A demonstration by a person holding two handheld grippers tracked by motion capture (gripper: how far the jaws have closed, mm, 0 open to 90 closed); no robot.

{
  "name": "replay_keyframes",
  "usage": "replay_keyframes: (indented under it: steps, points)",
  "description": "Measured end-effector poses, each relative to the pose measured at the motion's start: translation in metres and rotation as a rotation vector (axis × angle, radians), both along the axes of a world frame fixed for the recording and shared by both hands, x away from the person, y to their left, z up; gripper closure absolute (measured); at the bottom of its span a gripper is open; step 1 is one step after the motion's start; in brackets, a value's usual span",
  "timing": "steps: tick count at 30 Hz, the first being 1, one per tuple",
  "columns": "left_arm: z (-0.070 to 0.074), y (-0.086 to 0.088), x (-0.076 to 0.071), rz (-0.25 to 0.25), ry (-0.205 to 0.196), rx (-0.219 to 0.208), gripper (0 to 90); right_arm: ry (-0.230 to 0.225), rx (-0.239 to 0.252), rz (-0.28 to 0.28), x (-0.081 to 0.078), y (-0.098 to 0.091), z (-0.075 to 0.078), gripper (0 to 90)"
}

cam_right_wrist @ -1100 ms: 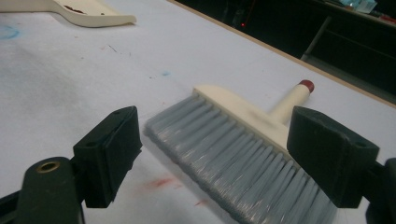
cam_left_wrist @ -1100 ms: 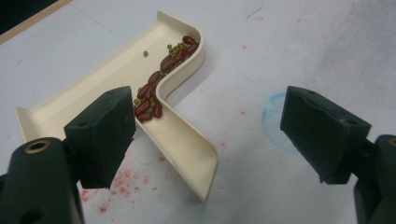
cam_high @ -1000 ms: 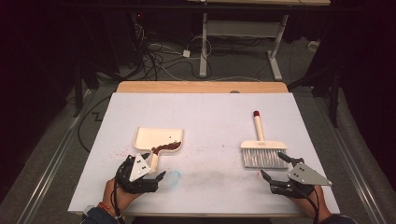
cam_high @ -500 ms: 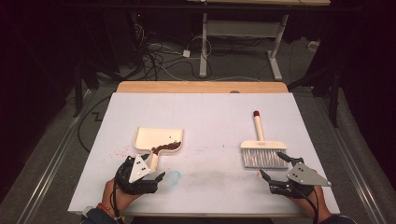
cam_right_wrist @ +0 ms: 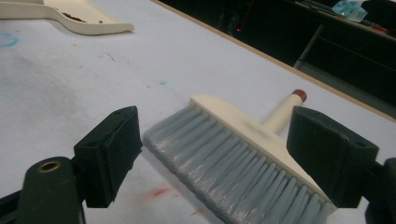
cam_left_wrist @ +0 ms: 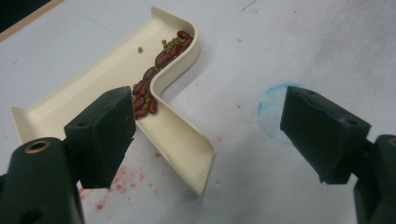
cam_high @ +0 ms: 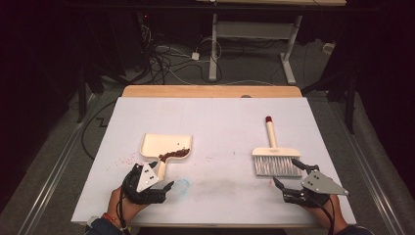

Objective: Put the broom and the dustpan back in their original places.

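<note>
A cream dustpan (cam_high: 164,147) (cam_left_wrist: 98,84) lies on the white table left of centre, with red and green beans (cam_high: 173,153) (cam_left_wrist: 156,74) heaped at its back wall. My left gripper (cam_high: 159,181) (cam_left_wrist: 205,135) stands open just behind the pan's handle (cam_left_wrist: 182,144), which lies between the jaws untouched. A cream brush (cam_high: 274,156) (cam_right_wrist: 243,154) with grey bristles and a red-tipped handle lies at the right. My right gripper (cam_high: 288,174) (cam_right_wrist: 212,154) is open near the bristle edge, holding nothing.
A faint blue ring (cam_high: 181,186) (cam_left_wrist: 273,109) and red specks (cam_left_wrist: 116,186) mark the white tabletop (cam_high: 220,122). A wooden strip (cam_high: 210,91) runs along the far edge. Beyond it stand a desk frame (cam_high: 254,39) and cables on the floor.
</note>
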State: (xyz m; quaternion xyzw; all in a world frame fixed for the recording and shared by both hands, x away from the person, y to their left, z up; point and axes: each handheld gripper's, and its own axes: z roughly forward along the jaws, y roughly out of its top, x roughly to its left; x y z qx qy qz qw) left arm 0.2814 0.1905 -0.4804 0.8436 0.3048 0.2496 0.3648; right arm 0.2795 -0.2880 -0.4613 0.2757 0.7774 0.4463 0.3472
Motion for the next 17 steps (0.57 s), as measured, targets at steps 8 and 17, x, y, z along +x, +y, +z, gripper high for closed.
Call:
replay_keyframes:
  steps: [8, 17]
  points:
    - [-0.0003, 0.0008, 0.0013, 0.007, -0.003, 0.000, 18.1, -0.001, 0.002, 0.004, 0.0002, 0.0007, -0.0001, 18.3]
    - [-0.0007, -0.0002, 0.0038, 0.013, 0.001, -0.001, 18.1, 0.003, 0.004, 0.004, 0.0018, -0.0001, -0.0016, 18.3]
